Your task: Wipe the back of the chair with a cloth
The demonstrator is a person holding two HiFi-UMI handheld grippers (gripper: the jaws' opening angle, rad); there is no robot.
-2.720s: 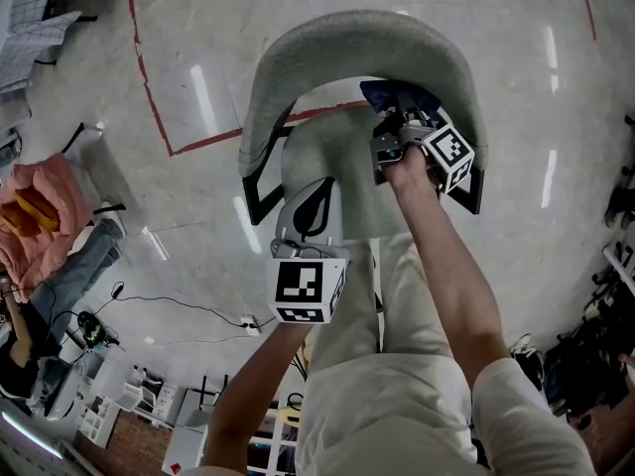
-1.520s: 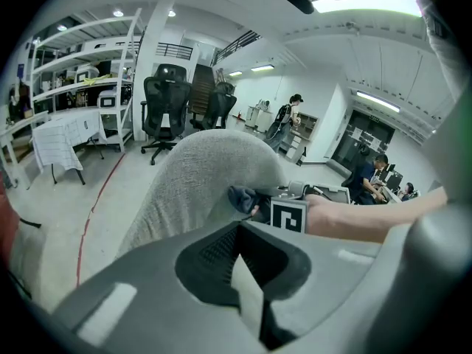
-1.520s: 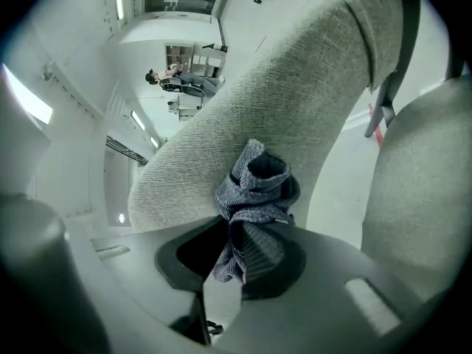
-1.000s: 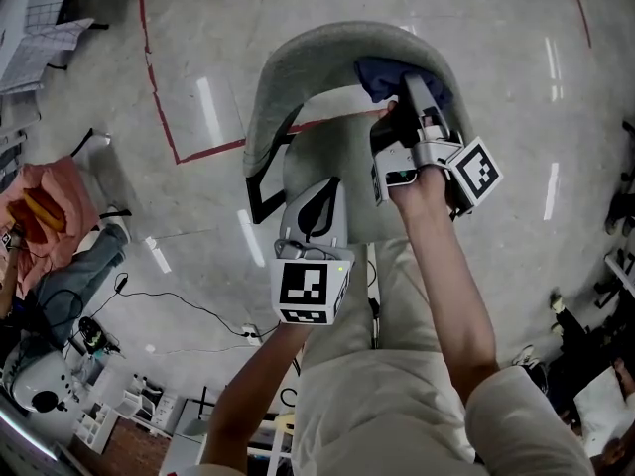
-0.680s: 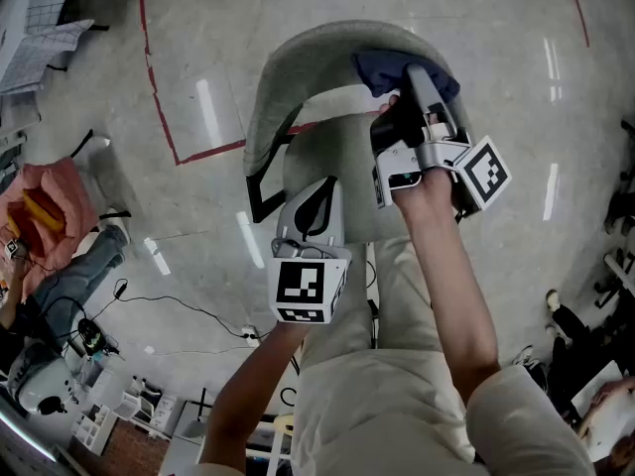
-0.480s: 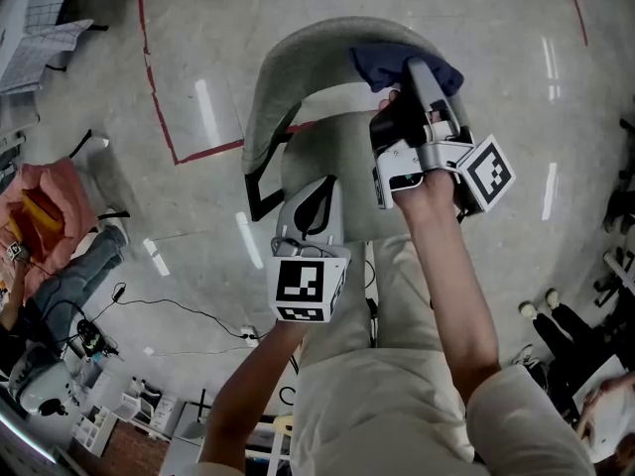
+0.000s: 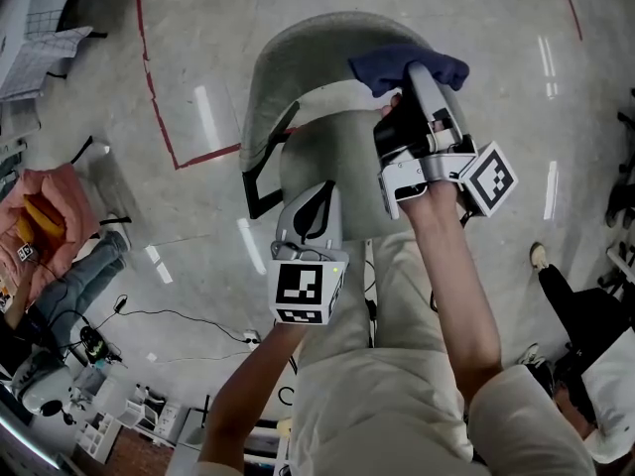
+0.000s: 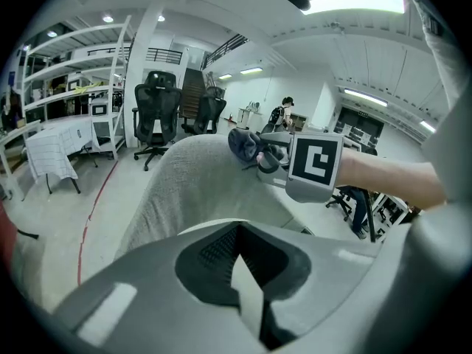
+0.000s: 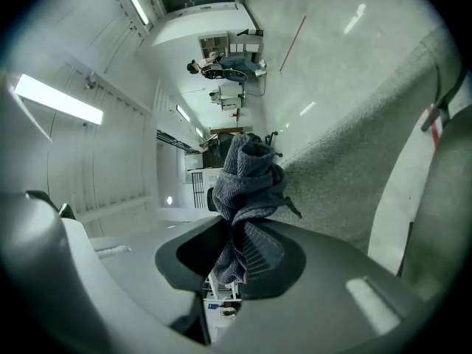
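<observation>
Our right hand-held gripper [image 9: 237, 253] is clamping a dark blue ribbed cloth [image 9: 251, 172] between its jaws. It is pinching a bunched fold, so most of the fabric is standing out beyond the tips. The cloth is lying against the top edge of the curved, grey upholstered chair back [image 7: 298, 62], toward its right end. Our left hand-held gripper [image 7: 311, 206] is hovering over the front of the grey chair seat [image 7: 332, 162], its jaws closed together on nothing.

We are judging the cloth to be light, soft and floppy. A hold on the gathered middle, as here, is probably leaving a loose pad free for wiping. The textured upholstery is likely to drag on it, so a firm pinch seems wise.

The right gripper view is showing the ribbed weave caught between the pads, which the head view is hiding under the gripper's body. Only the head view is showing how far along the chair back the cloth is sitting. The left gripper view is showing the cloth from the side, level with the top of the back.
</observation>
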